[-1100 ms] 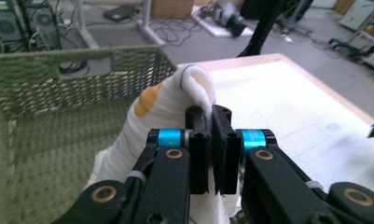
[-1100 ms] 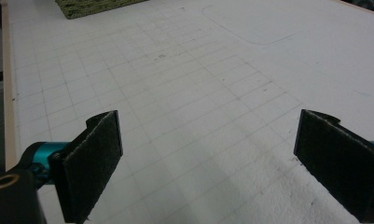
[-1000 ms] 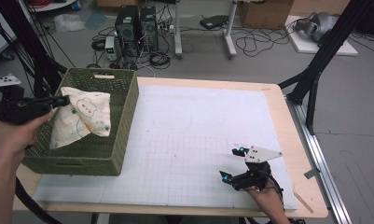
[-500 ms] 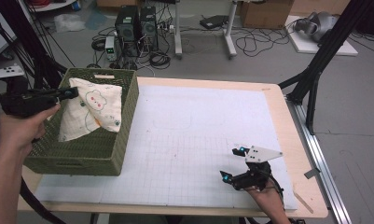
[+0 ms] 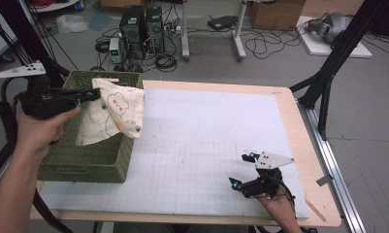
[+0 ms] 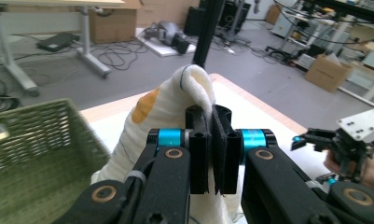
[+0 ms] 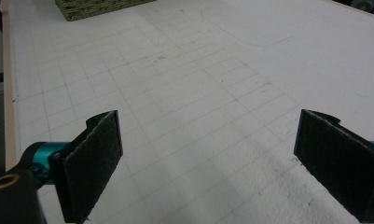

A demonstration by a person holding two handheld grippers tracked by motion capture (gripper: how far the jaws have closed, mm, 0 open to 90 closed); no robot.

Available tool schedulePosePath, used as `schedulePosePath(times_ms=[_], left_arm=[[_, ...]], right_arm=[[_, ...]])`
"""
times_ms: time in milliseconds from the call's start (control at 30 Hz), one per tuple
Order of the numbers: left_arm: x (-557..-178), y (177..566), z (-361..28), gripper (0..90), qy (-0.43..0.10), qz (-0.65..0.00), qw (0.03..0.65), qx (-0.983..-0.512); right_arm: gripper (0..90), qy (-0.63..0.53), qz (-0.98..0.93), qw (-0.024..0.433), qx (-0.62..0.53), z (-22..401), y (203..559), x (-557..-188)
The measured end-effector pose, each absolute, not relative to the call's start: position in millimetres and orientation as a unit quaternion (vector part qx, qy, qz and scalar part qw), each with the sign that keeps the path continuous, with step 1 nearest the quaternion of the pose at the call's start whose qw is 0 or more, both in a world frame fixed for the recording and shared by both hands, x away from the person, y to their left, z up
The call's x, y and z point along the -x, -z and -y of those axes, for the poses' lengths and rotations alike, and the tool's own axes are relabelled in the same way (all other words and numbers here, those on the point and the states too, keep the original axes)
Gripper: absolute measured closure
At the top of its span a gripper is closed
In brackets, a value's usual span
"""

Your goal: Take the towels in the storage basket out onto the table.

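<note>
Since the earlier frames the left gripper (image 5: pixel 88 94) had carried the cloth (image 5: pixel 115 114) up and toward three o'clock, so that the fabric, which had lain bunched inside the green basket (image 5: pixel 80 162), now hung over the basket's right wall with its lower corner dangling above the white gridded mat (image 5: pixel 206 145). The right gripper (image 5: pixel 240 171) had not shifted; it rested at about five o'clock on the table, jaws spread wide with nothing between them, as the right gripper view showed bare mat between its two pads (image 7: pixel 93 163).

In the left gripper view the jaws were clenched tight on a folded ridge of the cloth (image 6: pixel 175 100), with the fabric bulging up above the pads.

My judgement was that the hold was a narrow pinch on one fold, so a quick swing could let the fabric slide out and drop half in the basket, half on the mat. The trailing part was still close to the woven rim at nine o'clock of the mat; it could snag on the wicker and drag or tip the light basket. Because the cloth hung crumpled, it might also land folded over itself, leaving the idle right gripper no free corner to catch
</note>
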State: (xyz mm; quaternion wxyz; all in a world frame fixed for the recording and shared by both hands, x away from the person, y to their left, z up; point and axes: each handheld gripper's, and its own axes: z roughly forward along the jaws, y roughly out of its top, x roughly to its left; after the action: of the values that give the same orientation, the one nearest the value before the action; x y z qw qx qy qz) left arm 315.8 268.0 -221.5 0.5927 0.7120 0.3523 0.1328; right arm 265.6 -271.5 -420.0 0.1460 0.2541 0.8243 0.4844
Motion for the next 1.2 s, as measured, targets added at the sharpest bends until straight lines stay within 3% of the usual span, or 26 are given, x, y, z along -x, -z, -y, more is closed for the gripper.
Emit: schedulePosePath(times_ms=[833,1200], left_arm=[[-336.8,246.6,-156.2,85.6,-0.082,-0.298,0.583,-0.751],[-345.2,290.1,-106.2,85.6,-0.059,-0.300,0.557,-0.772]], right_arm=[[7.0,-0.488,-0.824,0.147,-0.249,270.9,417.9,-264.8],[7.0,-0.489,-0.824,0.146,-0.248,270.6,417.3,-264.6]])
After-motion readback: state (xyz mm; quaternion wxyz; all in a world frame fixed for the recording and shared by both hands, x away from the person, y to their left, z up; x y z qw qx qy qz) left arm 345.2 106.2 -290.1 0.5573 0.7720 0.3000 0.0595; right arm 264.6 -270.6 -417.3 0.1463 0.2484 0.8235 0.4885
